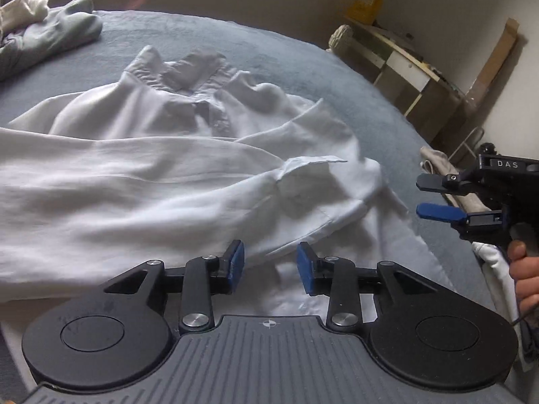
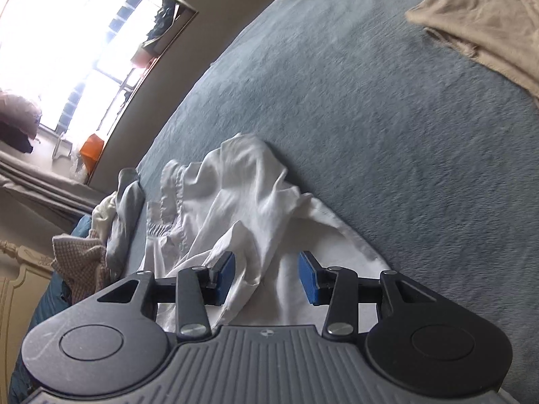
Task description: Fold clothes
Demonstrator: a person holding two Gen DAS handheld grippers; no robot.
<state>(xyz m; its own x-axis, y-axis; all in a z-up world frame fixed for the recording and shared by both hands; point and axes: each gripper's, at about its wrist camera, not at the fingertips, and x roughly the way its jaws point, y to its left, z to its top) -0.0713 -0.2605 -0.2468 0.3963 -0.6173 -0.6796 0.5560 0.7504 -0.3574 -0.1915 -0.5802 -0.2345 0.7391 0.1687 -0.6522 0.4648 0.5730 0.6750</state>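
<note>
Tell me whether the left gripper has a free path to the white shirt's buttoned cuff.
Probably yes: the left gripper is open, and the cuff lies uncovered just ahead.

Blown-out window (image 2: 67, 43) glare; soft daylight, fisheye-bent, blurry edges.

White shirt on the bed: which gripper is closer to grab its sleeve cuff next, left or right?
Probably the left. The left gripper is open just below the sleeve cuff of the white shirt. The right gripper, also open, is off to the side past the shirt's edge.
</note>
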